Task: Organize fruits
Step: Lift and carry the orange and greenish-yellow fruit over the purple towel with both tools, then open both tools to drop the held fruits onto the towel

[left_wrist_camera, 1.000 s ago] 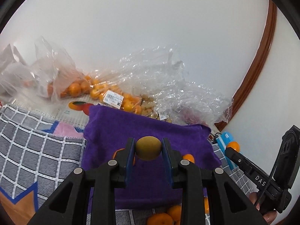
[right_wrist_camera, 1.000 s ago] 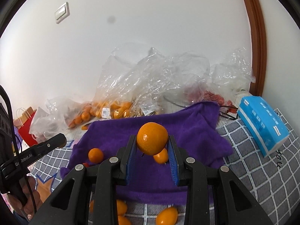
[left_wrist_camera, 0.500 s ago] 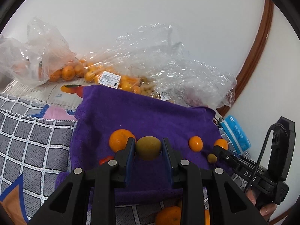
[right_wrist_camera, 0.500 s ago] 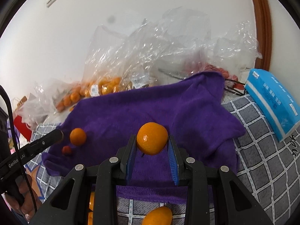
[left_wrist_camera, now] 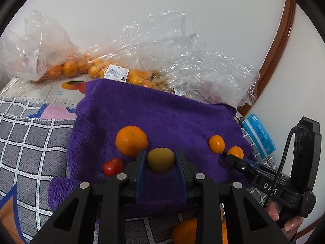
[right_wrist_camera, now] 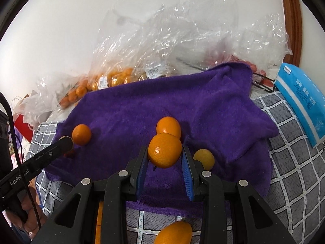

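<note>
My left gripper (left_wrist_camera: 160, 162) is shut on a brownish-green kiwi (left_wrist_camera: 160, 160), held low over the purple towel (left_wrist_camera: 162, 118). Beside it on the towel lie a large orange (left_wrist_camera: 131, 141) and a strawberry (left_wrist_camera: 113, 167); a small orange (left_wrist_camera: 216, 144) lies to the right. My right gripper (right_wrist_camera: 165, 155) is shut on an orange (right_wrist_camera: 164, 150) over the same towel (right_wrist_camera: 172, 97). Near it lie another orange (right_wrist_camera: 168, 126), a yellowish fruit (right_wrist_camera: 204, 159) and, to the left, an orange (right_wrist_camera: 81, 134) by the left gripper's fingertip.
Clear plastic bags with oranges (left_wrist_camera: 69, 68) and crumpled wrap (right_wrist_camera: 172, 40) lie along the wall behind the towel. A blue tissue pack (right_wrist_camera: 302, 103) lies at the right. Loose oranges (right_wrist_camera: 174, 232) lie on the checked cloth (right_wrist_camera: 294, 172) in front of the towel.
Both grippers have tilted down and moved closer to the towel, each still holding its fruit. More fruit on the towel has come into view.
</note>
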A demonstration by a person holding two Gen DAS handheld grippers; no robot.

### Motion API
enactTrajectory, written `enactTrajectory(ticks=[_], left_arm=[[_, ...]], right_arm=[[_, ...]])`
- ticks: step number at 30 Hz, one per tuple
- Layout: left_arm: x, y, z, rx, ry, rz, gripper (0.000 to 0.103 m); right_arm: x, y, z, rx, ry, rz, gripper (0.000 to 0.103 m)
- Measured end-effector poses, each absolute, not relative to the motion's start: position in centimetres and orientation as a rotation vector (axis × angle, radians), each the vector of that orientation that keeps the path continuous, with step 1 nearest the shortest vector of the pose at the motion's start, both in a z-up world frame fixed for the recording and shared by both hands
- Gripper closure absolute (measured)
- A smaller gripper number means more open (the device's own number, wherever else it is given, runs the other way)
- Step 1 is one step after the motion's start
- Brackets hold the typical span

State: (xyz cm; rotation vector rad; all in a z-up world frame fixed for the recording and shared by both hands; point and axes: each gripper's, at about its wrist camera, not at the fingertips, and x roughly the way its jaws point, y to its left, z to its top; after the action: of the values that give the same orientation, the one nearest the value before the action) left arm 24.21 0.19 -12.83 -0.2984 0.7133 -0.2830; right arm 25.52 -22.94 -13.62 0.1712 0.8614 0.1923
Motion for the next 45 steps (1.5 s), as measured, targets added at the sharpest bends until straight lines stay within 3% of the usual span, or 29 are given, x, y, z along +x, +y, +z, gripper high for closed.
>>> enactTrajectory(ticks=[20, 25, 31, 34, 36, 37, 45], left_arm=[[24.3, -0.1, -13.2, -0.288, 0.726, -0.281, 0.076], [24.3, -0.1, -13.2, -0.285, 0.724, -0.276, 0.076], [24.1, 0.2, -13.1, -0.295, 0.713, -0.265, 0.076], [23.9, 0.1, -13.0, -0.290, 0.708, -0.263, 0.068], [23.7, 0.1, -12.8, -0.283, 0.695, -0.260, 0.051], [23.5, 0.0, -12.7, -0.279, 0.683, -0.261, 0.049], [22.9, 0.2, -11.8, -0.279, 0.626, -0.244, 0.046]], right_arm=[[25.9, -22.0, -14.5, 0.107, 0.898, 0.178, 0.070], [25.5, -22.0, -13.9, 0.109, 0.876, 0.190, 0.057], [24.7, -22.1, -12.7, 0.103, 0.826, 0.178, 0.057], [24.5, -22.3, -12.3, 0.097, 0.809, 0.160, 0.056], [24.4, -22.3, -12.1, 0.090, 0.799, 0.147, 0.055], [24.3, -22.4, -12.0, 0.088, 0.793, 0.139, 0.054], [23.8, -22.3, -11.4, 0.087, 0.772, 0.134, 0.054]])
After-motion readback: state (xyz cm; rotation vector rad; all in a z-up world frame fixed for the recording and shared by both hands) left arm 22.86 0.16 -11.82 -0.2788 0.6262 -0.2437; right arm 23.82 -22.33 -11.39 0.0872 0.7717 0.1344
